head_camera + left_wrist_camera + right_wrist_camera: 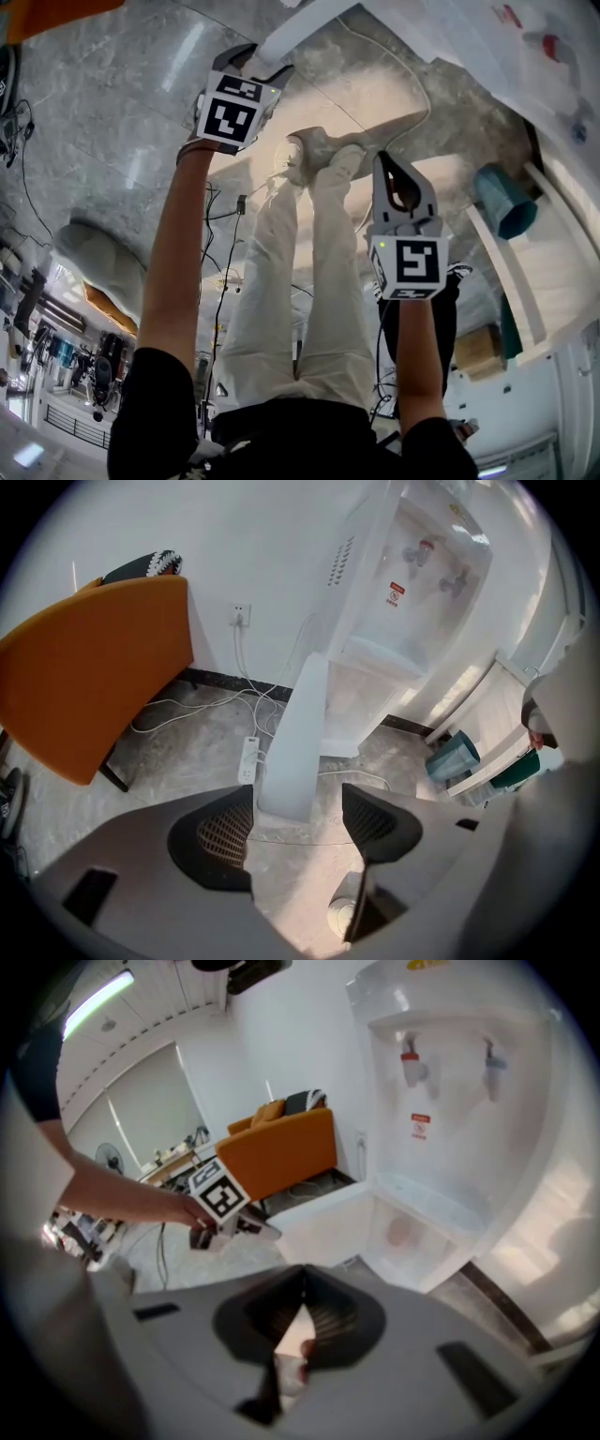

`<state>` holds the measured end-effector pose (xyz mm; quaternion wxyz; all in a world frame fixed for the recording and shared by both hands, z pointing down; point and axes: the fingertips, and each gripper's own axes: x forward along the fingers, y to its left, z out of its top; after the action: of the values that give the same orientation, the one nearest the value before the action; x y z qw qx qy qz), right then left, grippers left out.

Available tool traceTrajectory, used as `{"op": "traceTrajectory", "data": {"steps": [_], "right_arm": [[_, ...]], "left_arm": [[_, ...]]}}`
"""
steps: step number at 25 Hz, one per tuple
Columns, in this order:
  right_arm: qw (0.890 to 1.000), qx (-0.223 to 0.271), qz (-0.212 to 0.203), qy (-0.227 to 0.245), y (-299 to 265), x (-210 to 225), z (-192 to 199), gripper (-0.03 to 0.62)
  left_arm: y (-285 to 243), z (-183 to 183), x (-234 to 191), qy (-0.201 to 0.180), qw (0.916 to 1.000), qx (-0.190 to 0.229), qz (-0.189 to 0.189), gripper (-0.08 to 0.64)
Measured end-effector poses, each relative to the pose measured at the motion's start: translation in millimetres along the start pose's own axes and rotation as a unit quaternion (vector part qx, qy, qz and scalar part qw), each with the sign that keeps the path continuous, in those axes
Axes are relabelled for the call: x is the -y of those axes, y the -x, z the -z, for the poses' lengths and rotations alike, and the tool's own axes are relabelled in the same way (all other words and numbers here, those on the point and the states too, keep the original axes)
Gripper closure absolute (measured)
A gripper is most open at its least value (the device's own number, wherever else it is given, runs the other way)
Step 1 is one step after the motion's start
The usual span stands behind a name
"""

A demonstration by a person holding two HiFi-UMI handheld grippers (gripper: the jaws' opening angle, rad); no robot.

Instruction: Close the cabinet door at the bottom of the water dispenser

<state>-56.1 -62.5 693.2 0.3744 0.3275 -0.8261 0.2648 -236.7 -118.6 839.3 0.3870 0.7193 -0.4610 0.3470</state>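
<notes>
1. While the head view looks steeply down past cream trousers (281, 281) to the grey marbled stone floor (112, 112), it is the only view that shows both tools at once. The left gripper (262, 64) is at upper centre-left, with its tips at the edge of the flat white cabinet door (309, 28) that runs along the top of the frame. The right gripper (386, 167) is at centre-right, apart from that door. A teal plastic cup (506, 202) shows at the right edge. How either pair of jaws stands is hard to read from here.

2. The left gripper view settles that for its own tool: the jaws are spread wide and released. The door, seen edge-on and upright, stands in the gap just beyond the tips, and neither pad presses on it. It is swung out from the tall white plastic water dispenser (403, 602) at upper right. Only this view shows the white power strip (248, 759) with its cables on the floor. The orange upholstered sofa (94, 677) fills the left of the frame.

3. The right gripper view shows its jaws clenched together with nothing between them. Only here is the dispenser's open bottom compartment (412, 1227) seen from the front, below a red tap (410, 1063) and a blue tap (490, 1063). The door is swung out toward the left of the frame.
</notes>
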Motion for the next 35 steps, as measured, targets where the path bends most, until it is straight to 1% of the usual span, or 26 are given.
{"op": "traceTrajectory", "data": {"steps": [10,14,20,26,35], "right_arm": [[1.000,0.002,0.008,-0.010,3,8,8,0.558],[1.000,0.004,0.012,-0.013,7,10,11,0.558],[0.999,0.010,0.030,-0.026,12,22,18,0.558],[0.998,0.014,0.048,-0.035,24,33,26,0.558],[0.996,0.023,0.069,-0.055,39,51,42,0.558]], "left_arm": [[-3,3,7,0.012,0.9999,-0.004,0.003,0.264],[-4,8,19,-0.001,0.9999,-0.012,0.011,0.264],[-6,18,45,-0.033,0.9986,-0.030,0.030,0.264],[-9,25,72,-0.057,0.9956,-0.047,0.057,0.264],[-17,30,107,-0.083,0.9906,-0.071,0.083,0.264]]}}
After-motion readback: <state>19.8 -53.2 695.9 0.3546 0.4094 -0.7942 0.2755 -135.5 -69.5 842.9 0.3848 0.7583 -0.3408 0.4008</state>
